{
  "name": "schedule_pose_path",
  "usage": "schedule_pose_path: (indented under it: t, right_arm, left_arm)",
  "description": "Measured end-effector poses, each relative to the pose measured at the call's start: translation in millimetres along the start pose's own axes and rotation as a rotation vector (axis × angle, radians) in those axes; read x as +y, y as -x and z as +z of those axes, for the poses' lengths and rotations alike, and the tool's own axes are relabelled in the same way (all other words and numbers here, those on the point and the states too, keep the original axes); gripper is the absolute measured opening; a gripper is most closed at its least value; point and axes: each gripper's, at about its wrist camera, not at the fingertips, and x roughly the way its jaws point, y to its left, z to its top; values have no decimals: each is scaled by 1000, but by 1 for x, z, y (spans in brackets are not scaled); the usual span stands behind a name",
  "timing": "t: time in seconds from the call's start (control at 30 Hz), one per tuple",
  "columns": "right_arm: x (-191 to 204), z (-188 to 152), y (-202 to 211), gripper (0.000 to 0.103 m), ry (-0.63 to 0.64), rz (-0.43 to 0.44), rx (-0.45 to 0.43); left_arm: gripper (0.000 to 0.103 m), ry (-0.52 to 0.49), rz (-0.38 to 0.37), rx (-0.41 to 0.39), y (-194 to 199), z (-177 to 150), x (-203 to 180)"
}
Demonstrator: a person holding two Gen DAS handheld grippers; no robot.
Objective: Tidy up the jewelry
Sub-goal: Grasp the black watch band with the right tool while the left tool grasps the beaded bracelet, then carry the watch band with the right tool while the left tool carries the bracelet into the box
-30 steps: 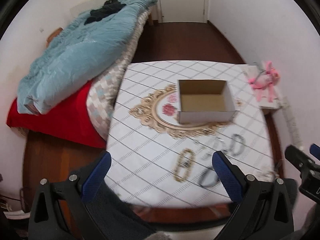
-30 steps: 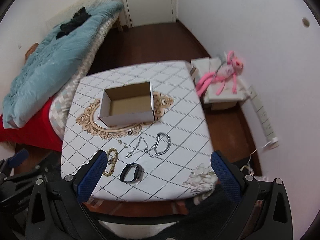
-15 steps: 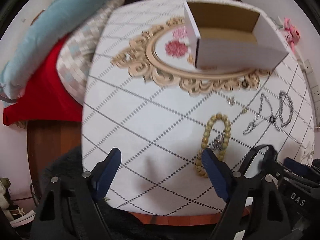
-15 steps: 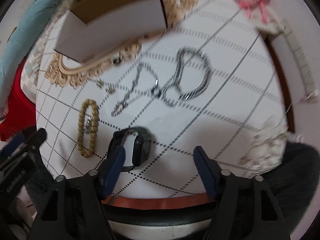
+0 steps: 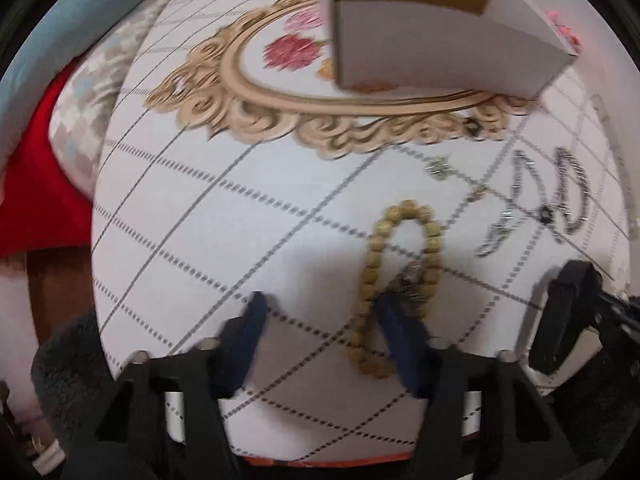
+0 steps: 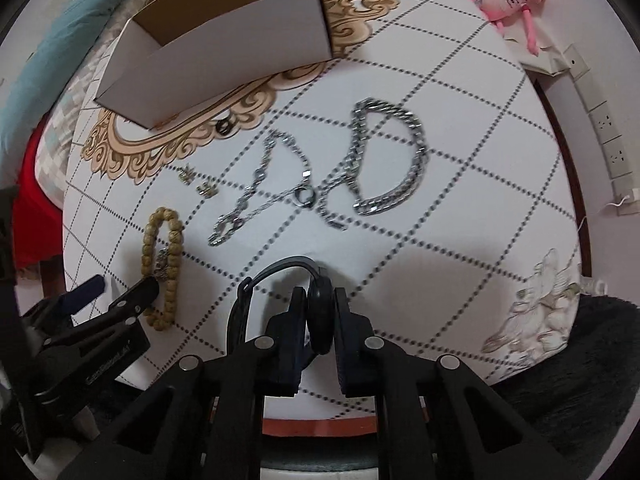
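A wooden bead bracelet (image 5: 400,276) lies on the white patterned table (image 5: 224,216). My left gripper (image 5: 320,332) is open and low over the table; its right finger (image 5: 400,336) sits inside the bracelet's loop. The bracelet also shows in the right wrist view (image 6: 162,264). My right gripper (image 6: 318,320) is shut on a black smart band (image 6: 316,312) at the table's near edge. Two silver chains (image 6: 384,160) (image 6: 260,188), small earrings (image 6: 200,184) and a dark ring (image 6: 224,127) lie between the grippers and the open cardboard box (image 6: 224,40).
A bed with a blue blanket (image 5: 48,40) and a red sheet (image 5: 36,184) stands left of the table. A pink plush toy (image 6: 516,4) lies on a white box to the far right. A power strip (image 6: 608,136) runs along the right wall.
Both grippers have dropped down to the table. My right gripper has shut on the black smart band. My left gripper has narrowed, and its right finger has entered the bead bracelet's loop.
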Motion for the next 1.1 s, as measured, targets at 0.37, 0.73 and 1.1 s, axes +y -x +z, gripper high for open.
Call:
schedule_pose_path:
  t: [0.37,0.73,1.1]
  right_arm:
    - [-19,18,17,13,-8,29,-19]
    - [-20,40,63,13,12,131,-83]
    - [13,124,106,13,97,143,-181]
  left_arm:
    - [7,-67,-40,-36,28,-8,-19]
    - [7,-26,-119,-146,89,21,-13]
    - [7,-15,-201,-300,153,114,-13]
